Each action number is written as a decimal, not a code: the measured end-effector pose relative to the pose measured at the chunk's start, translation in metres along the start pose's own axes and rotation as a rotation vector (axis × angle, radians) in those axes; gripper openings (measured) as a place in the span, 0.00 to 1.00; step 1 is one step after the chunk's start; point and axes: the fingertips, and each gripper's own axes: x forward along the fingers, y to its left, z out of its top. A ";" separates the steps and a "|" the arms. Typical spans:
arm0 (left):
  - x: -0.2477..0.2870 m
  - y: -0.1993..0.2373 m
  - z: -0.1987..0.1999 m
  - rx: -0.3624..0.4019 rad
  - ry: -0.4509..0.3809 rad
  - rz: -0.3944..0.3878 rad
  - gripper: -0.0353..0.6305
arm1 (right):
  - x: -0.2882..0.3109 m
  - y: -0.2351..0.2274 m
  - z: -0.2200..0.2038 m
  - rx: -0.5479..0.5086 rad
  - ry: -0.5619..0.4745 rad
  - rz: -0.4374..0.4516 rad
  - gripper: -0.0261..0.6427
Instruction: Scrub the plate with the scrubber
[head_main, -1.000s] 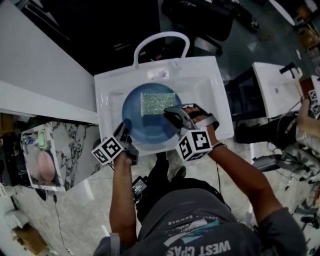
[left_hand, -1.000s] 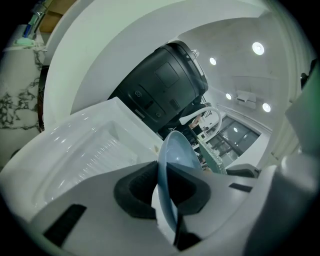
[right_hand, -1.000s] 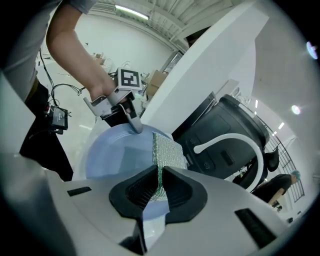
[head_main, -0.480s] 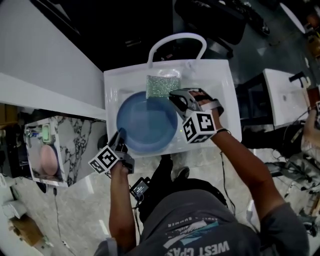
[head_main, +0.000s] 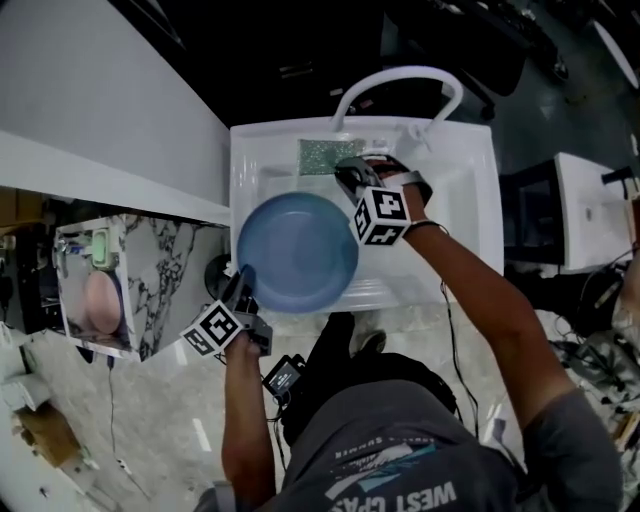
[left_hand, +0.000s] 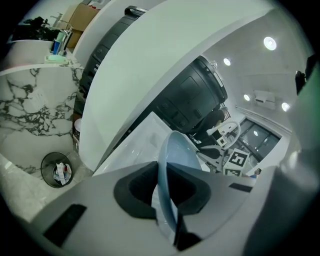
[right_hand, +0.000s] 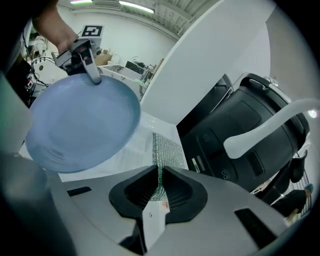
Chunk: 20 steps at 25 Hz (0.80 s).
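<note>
Head view shows scrubber (head_main: 325, 156) moved off plate (head_main: 295, 252).

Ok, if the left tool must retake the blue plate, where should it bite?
Take the blue plate by its thin rim at the near-left edge, where the left tool clamps it, coming in edge-on from the person's side. The rim slots between the jaws; the broad shallow face offers no hold.

"What is the person wearing?"

"A grey short-sleeved T-shirt (head_main: 400, 430) with white lettering, and beyond its right sleeve a dark wrist strap (head_main: 430, 226)."

"And the tools?"

"The left gripper (head_main: 243, 283) and right gripper (head_main: 349, 176) are pale grey plastic with black ribbed pads (right_hand: 132, 196). Each carries a white cube with black square markers (head_main: 381, 215)."
</note>
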 end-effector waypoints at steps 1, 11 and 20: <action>0.000 0.003 0.001 -0.002 0.000 0.006 0.10 | 0.010 0.002 -0.002 -0.002 0.004 0.008 0.13; 0.009 0.019 0.001 -0.005 0.024 0.033 0.10 | 0.077 0.003 -0.023 -0.020 0.069 0.036 0.14; 0.024 0.027 -0.001 0.034 0.050 0.066 0.10 | 0.095 0.006 -0.033 -0.047 0.107 0.072 0.21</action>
